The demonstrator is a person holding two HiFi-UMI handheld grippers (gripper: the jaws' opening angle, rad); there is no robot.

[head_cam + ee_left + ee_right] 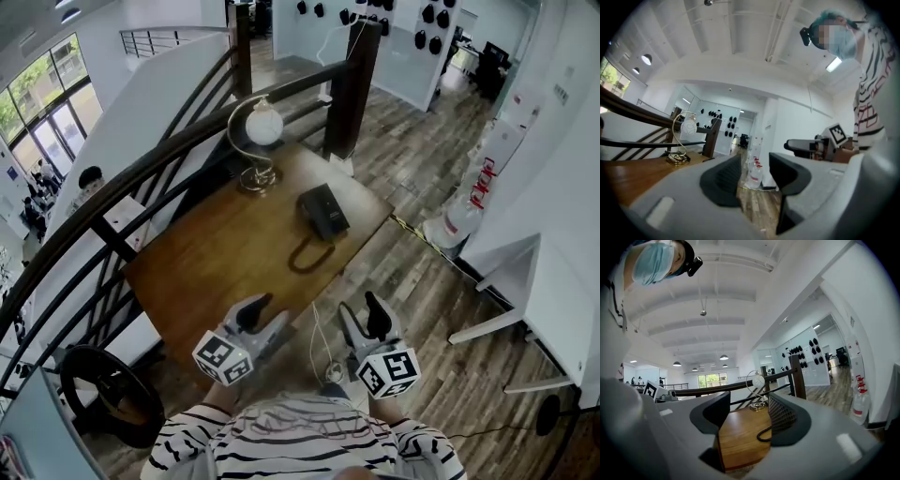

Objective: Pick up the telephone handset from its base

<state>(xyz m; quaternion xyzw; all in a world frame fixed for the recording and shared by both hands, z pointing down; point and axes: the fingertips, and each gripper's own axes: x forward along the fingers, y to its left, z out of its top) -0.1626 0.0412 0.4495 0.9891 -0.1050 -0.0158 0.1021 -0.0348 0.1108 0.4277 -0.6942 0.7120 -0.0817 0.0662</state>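
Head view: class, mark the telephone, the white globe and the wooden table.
telephone (323,212), head view, middle of its black body.
white globe (264,124), head view, centre of the ball.
wooden table (211,258), head view, bare top.

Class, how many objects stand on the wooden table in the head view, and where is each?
2. A globe ornament stands at the far edge of the table; a black telephone sits near its right edge, cord looping toward the near side. None seems hidden.

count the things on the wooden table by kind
telephone: 1
globe on a stand: 1
total: 2
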